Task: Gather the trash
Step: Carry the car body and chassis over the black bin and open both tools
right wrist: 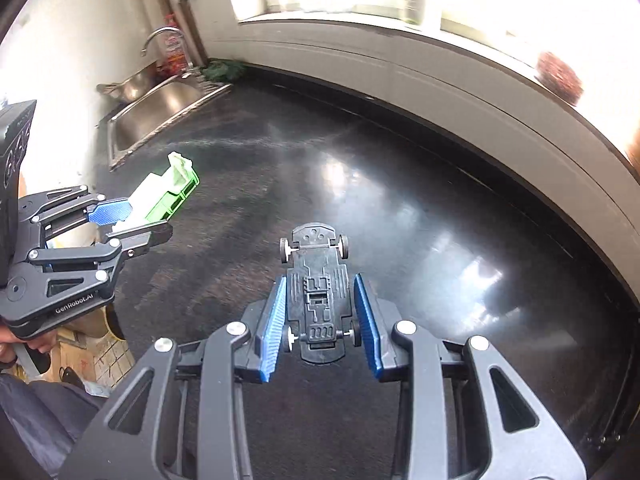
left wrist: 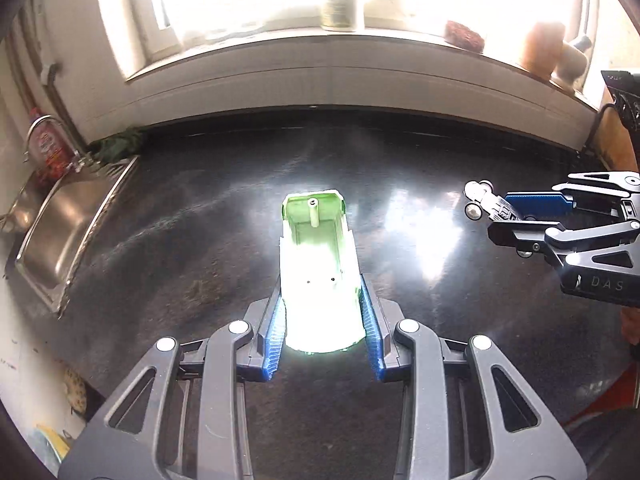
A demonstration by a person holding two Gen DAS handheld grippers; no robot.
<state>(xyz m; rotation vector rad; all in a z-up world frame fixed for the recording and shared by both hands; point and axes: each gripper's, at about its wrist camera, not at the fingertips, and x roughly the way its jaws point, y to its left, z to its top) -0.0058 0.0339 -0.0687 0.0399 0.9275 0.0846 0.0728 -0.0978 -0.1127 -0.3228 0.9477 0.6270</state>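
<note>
Two hand-held grippers above a dark, glossy countertop (left wrist: 200,240), each closed to a narrow gap on one half of a toy car. The left gripper (left wrist: 324,308) clamps the green-and-white car body shell (left wrist: 316,264) between its blue pads (left wrist: 276,336); the shell lies hollow side up, projecting past the fingertips toward 12 o'clock in the left wrist view. The right gripper (right wrist: 320,312) clamps the black chassis (right wrist: 318,296) by its flanks, underside toward the camera, front wheels (right wrist: 286,250) beyond the fingertips at 12 o'clock, rear wheels between the pads. From the left view, the right gripper appears at 3 o'clock; from the right view, the left gripper appears at 9 o'clock. A steel sink (right wrist: 160,108) lies at 10 o'clock, under a window sill (left wrist: 320,56).
</note>
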